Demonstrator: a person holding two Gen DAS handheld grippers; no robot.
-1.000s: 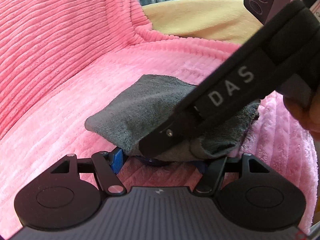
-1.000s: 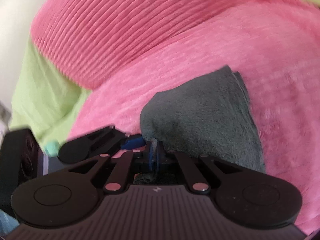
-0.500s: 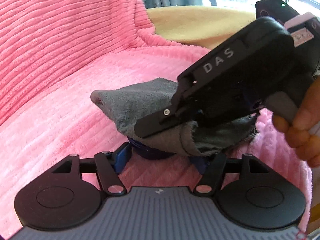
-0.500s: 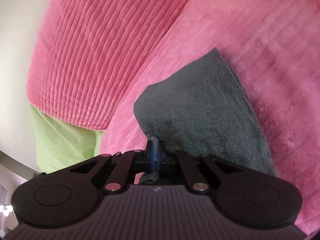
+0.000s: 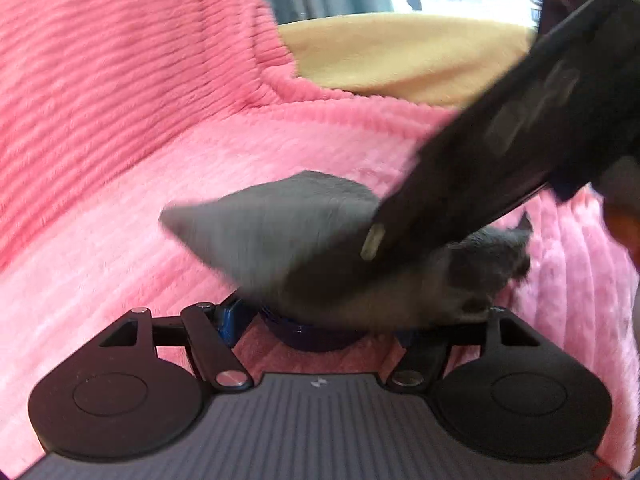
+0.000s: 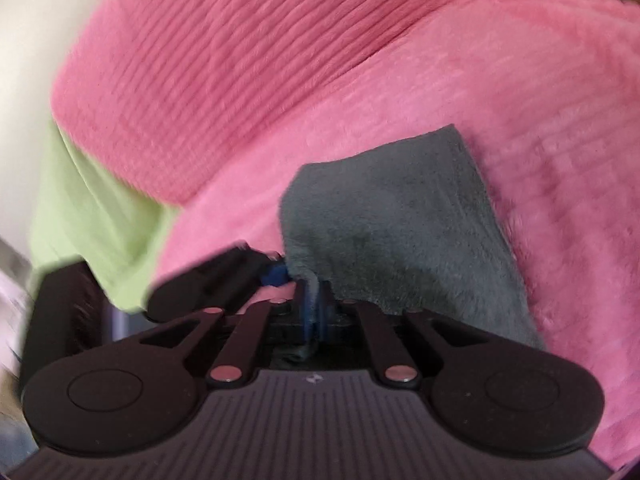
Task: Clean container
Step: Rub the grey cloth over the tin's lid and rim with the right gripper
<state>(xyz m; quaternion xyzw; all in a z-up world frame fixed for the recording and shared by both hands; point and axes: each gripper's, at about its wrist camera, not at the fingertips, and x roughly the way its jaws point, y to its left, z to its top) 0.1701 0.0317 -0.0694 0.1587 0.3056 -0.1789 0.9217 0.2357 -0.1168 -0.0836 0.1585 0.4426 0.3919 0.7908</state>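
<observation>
A dark blue container (image 5: 316, 334) sits between the fingers of my left gripper (image 5: 320, 326), which is shut on it; only its lower rim shows below the cloth. A grey cloth (image 5: 288, 224) lies over the container's top. My right gripper (image 6: 314, 300) is shut on that grey cloth (image 6: 400, 232) and presses it down on the container. In the left wrist view the right gripper's black body (image 5: 512, 152) comes in from the upper right, blurred. In the right wrist view the left gripper's finger (image 6: 276, 274) shows at left.
A pink ribbed blanket (image 5: 120, 120) covers the seat and backrest all around. A tan cushion (image 5: 400, 56) lies behind, and a green cover (image 6: 88, 216) lies to the left in the right wrist view. A hand (image 5: 624, 232) holds the right gripper.
The right gripper has swung with the cloth over the container, rotating back and forth. The cloth's free corner has shifted left and right. The left gripper has stayed on the container.
</observation>
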